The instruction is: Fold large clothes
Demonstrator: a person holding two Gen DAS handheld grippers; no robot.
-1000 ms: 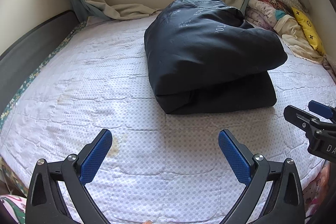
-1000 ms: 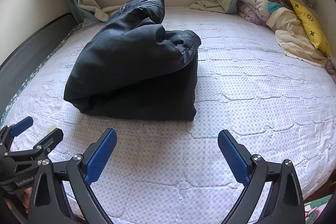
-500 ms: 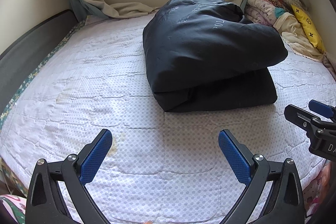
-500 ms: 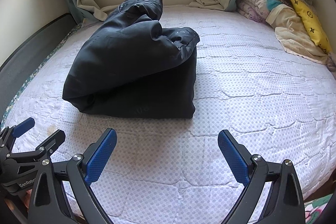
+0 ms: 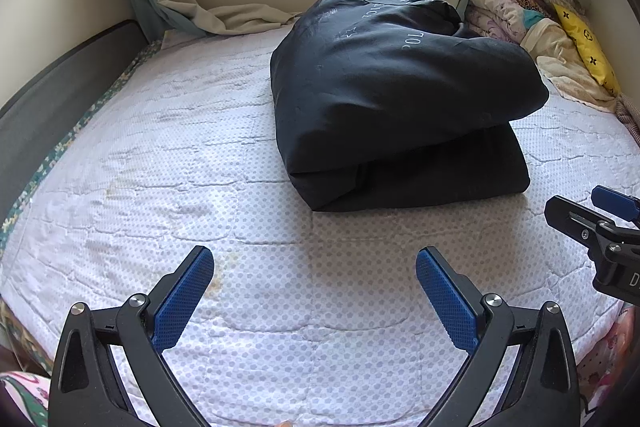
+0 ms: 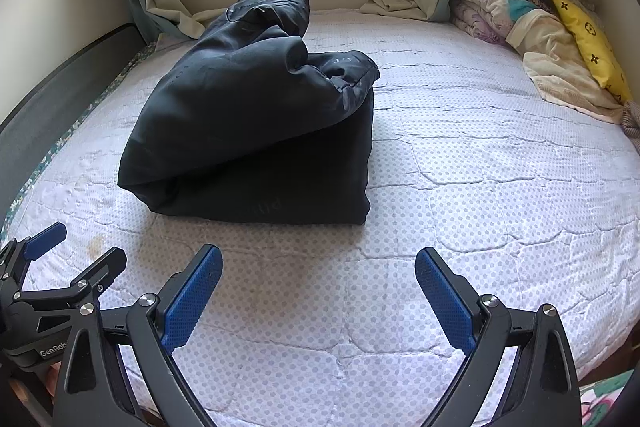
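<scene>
The left gripper (image 5: 314, 259) hangs low over the near part of the mattress (image 5: 160, 155), its blue pads (image 5: 184, 297) spread wide with nothing between them. The right gripper (image 6: 318, 261) is released the same way, fingers splayed and empty. Each shows at the edge of the other's view: the right one at the right side of the left wrist view, the left one at the lower left of the right wrist view.

Compared with a second ago, very little has changed. Both grippers keep the same wide spread, and the dark folded garment (image 5: 396, 99) sits slightly nearer and lower in the left view, as if that camera has crept forward a little. In the right view the bundle (image 6: 256, 123) holds almost the same place.

The garment lies as a thick, puffy dark bundle on the middle of the mattress, its upper layer bulging over a flatter lower layer. Its near edge is well apart from both grippers, with bare quilted mattress between.

To the left of the bundle there is a broad open stretch of mattress up to the dark bed frame (image 5: 48, 83). To the right, more open mattress runs to a pile of bedding (image 6: 520, 7) and a yellow pillow (image 6: 588, 43) heaped against the far right corner. Behind the bundle, curtains (image 5: 224, 15) drape onto the mattress below the window.
</scene>
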